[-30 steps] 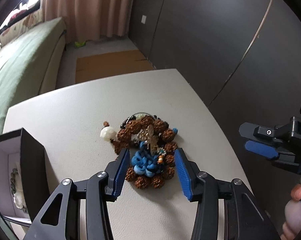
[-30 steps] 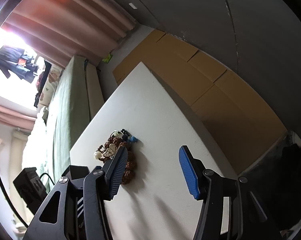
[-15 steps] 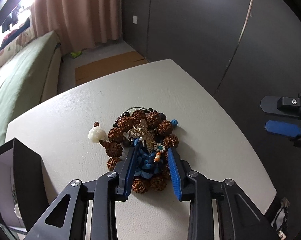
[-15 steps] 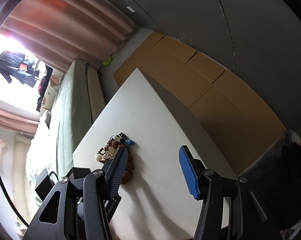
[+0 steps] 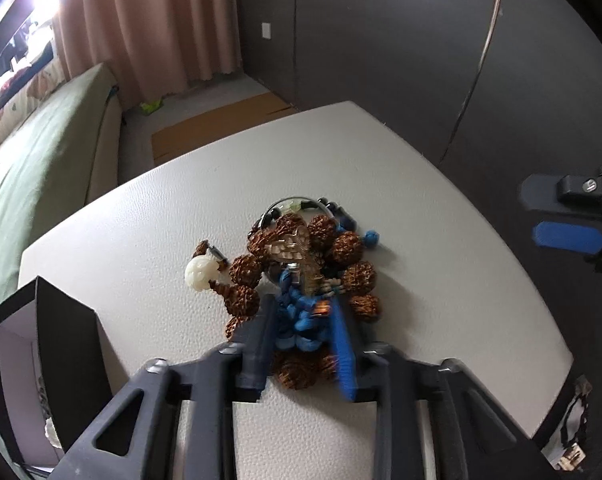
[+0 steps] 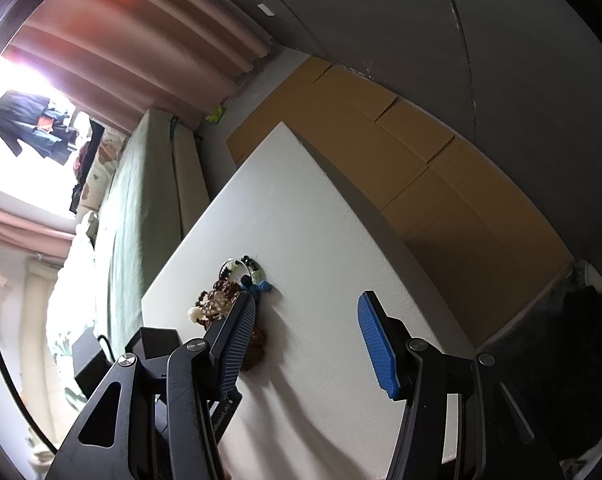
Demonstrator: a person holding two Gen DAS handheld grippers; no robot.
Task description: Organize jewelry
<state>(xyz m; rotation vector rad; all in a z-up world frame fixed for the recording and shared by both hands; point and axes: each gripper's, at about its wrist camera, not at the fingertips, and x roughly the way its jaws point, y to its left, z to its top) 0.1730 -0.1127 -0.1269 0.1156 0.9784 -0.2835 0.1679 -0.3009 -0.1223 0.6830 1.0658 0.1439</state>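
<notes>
A heap of jewelry lies on the white table (image 5: 441, 248): a bracelet of large brown seed beads (image 5: 347, 246) with a white carved bead (image 5: 201, 274), a thin bead bangle (image 5: 297, 202), a gold pendant (image 5: 297, 250) and a blue knotted cord piece (image 5: 301, 316). My left gripper (image 5: 305, 312) is shut on the blue cord piece. My right gripper (image 6: 305, 332) is open and empty, held above the table right of the heap (image 6: 221, 306); it also shows in the left wrist view (image 5: 565, 216).
An open black jewelry box (image 5: 49, 356) with a white lining stands at the table's left near edge. A green sofa (image 5: 29, 168) is beyond the table's left side. Cardboard (image 6: 401, 152) lies on the floor by the dark wall.
My left gripper closed from wide open onto the blue cord piece. The right gripper drew back to the right, still open.
</notes>
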